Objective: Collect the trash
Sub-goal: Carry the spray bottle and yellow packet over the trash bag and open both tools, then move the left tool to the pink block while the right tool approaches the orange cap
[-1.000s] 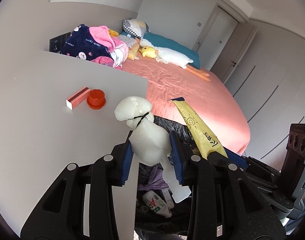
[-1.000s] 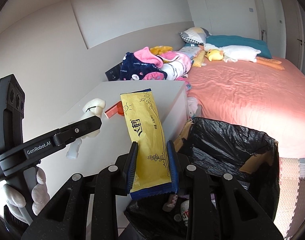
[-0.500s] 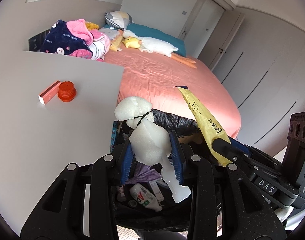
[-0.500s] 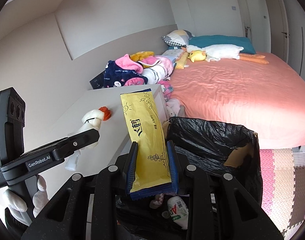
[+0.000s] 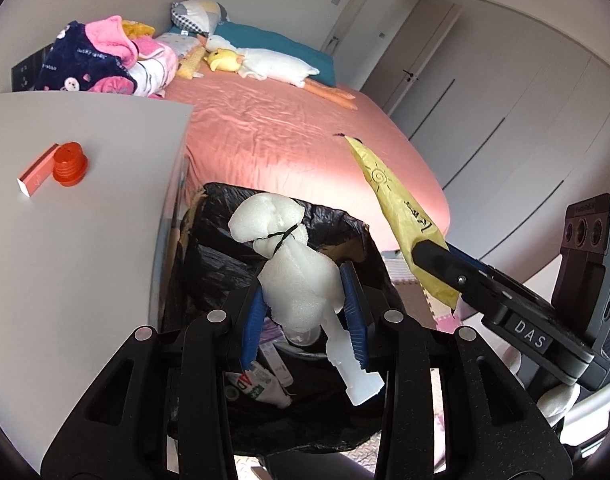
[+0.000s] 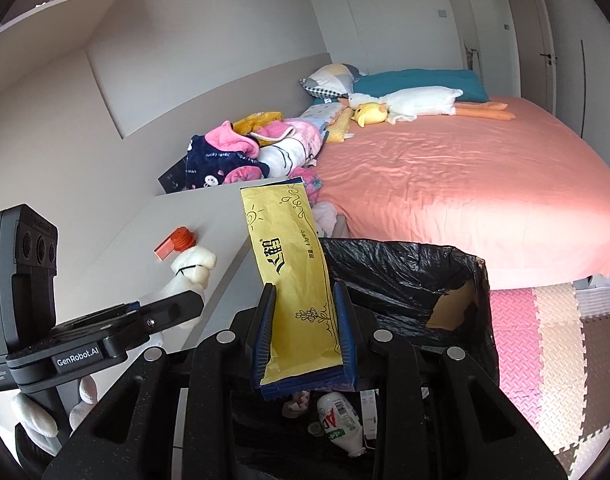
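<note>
A white foam wad (image 5: 297, 280) tied with a black band, a white plastic stub hanging below it, sits between the blue pads of my left gripper (image 5: 304, 280). Its jaws are opening while the pads still touch the foam. It hangs above the black-lined trash bin (image 5: 221, 264). My right gripper (image 6: 304, 288) is shut on a yellow snack packet (image 6: 289, 264) that stands upright, also above the bin (image 6: 405, 272). From the left wrist, the right gripper (image 5: 429, 252) and the packet (image 5: 389, 188) show at the right. From the right wrist, the left gripper (image 6: 173, 304) and the foam (image 6: 193, 264) show at the left.
The grey table (image 5: 85, 240) to the left of the bin carries a red cap (image 5: 68, 164) and a small pink box (image 5: 37, 170). A bottle (image 6: 337, 420) and wrappers lie inside the bin. The pink bed (image 5: 289, 136) stands behind, foam floor mats (image 6: 545, 340) to the right.
Both grippers have moved off the table edge to above the bin's opening. The left jaws stand wider around the foam than before. The right grip on the packet is unchanged.
</note>
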Available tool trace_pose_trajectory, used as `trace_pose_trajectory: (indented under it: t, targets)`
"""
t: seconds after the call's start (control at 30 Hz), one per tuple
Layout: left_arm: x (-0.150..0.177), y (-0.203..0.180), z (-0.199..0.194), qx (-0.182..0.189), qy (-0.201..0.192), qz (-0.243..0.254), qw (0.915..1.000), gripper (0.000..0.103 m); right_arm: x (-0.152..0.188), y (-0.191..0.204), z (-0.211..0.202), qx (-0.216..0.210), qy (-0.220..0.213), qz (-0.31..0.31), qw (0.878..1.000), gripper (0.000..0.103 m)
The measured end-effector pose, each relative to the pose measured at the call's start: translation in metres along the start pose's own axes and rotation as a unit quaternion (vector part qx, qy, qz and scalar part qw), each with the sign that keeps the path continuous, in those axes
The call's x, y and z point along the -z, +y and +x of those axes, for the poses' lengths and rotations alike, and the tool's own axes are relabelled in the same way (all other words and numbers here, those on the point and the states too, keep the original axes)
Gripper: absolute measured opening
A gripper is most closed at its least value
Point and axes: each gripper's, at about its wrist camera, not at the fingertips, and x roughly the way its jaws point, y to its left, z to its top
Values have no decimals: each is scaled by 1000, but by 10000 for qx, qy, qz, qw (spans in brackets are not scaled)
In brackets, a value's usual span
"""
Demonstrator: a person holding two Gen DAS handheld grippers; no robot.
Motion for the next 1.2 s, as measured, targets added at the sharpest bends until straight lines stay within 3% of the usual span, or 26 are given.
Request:
trace_pose_trajectory:
  t: [0.03,0.07,0.1,0.13,0.2,0.33,0.87,1.2]
  targets:
    - [1,-1,3,87,95,33,9999,47,-1,-4,-1,15,-12,79,10000,35]
    - [1,-1,5,104,137,37,9998,66,-2,-9,-2,31,-58,202,9998,41]
    - [2,-3,6,31,131,31,9999,85,-3,-13,-4,83,-97,308,9994,60]
    - [2,-3,6,-92,79,38,9999,90,-4,-16,-5,174,-150,394,9990,76]
    - [2,-4,2,-188,-52,101,9998,91,-5,-21,-9,424,-308,543,9971,79]
    - [2,0,-3,-105,-115,49,9999,93,-6,-27,-8,429,-298,630,9966,82]
    - [-2,13,-13,-328,-291,-42,9990,93,-8,-15,6,230,-183,509,9983,82]
    - [-6,37,-18,-756,-445,-72,9961,93,-6,6,28,57,-7,352,9994,83]
